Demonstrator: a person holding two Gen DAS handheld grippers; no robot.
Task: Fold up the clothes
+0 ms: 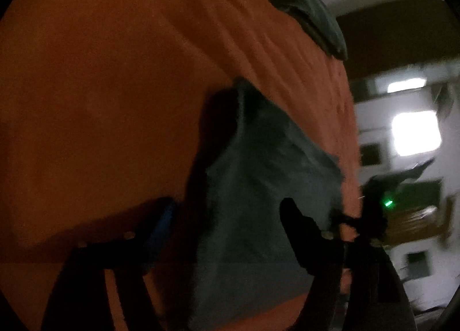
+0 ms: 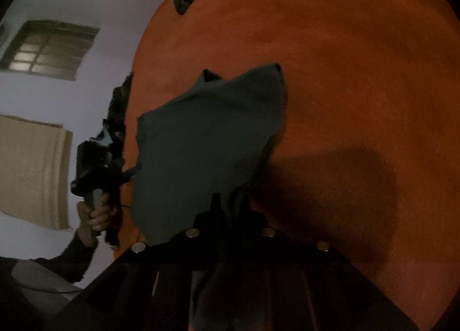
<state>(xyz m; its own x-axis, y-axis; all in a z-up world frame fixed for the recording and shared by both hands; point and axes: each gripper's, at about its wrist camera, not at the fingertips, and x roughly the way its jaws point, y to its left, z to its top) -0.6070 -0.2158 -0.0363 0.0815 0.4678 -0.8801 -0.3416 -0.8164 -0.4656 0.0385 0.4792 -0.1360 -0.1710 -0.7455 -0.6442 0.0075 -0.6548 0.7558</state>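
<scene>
I'm holding a dark grey-green cloth (image 2: 207,141) up over an orange bed cover (image 2: 359,72), lighting dim, both views blurry. In the right wrist view my right hand-held gripper (image 2: 230,210) is clamping a bunched lower edge of the cloth, fingers pressed together with fabric pinched between them, the rest of the cloth spreading away from the tips and hanging in front of the orange surface, casting a dark shadow on it to the right. In that same view my left hand (image 2: 96,216) is gripping the handle of the left hand-held gripper (image 2: 115,118) just beside the cloth's left edge; whether it is touching the cloth there I cannot tell. In the left wrist view the left hand-held gripper (image 1: 227,213) is showing its two fingers spread well apart, one with a blue pad (image 1: 162,224), and the cloth (image 1: 258,187) is filling the gap between them; whether the fingers are actually pinching the fabric I cannot tell, too dark and smeared. A second dark garment (image 1: 304,9) is lying at the far edge of the bed cover (image 1: 115,86), well apart from the held cloth. Beyond the bed edge a pale wall with a window (image 2: 49,49) is showing.
</scene>
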